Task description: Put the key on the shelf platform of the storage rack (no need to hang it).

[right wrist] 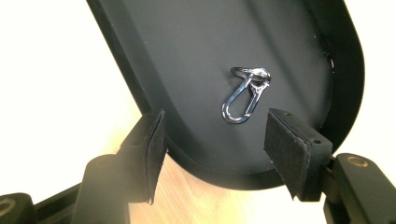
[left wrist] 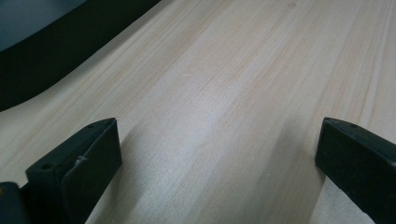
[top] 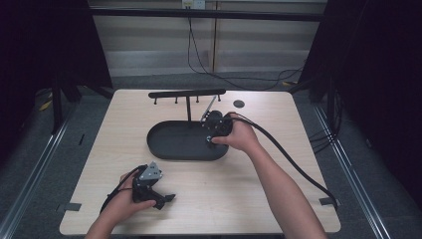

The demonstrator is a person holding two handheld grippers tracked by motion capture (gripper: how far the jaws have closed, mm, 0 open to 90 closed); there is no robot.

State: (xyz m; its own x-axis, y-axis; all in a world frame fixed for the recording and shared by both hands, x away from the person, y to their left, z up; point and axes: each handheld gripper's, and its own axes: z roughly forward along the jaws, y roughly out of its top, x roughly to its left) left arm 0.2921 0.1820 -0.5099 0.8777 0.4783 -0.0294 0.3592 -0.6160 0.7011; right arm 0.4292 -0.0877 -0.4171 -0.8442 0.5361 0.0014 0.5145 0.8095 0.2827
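A silver carabiner clip with a key ring lies flat inside the black oval tray, near its rounded end. My right gripper hovers open just above that end, its pads empty and the clip a little ahead of them. In the high view the right gripper is over the tray's right end, below the black T-shaped hook stand. My left gripper rests open low over the bare wood near the table's front left, its fingers wide apart and empty.
The wooden table has bare room right of and in front of the tray. A small black disc sits at the back right. The right gripper's cable trails across the table's right side. The tray's edge shows far left in the left gripper view.
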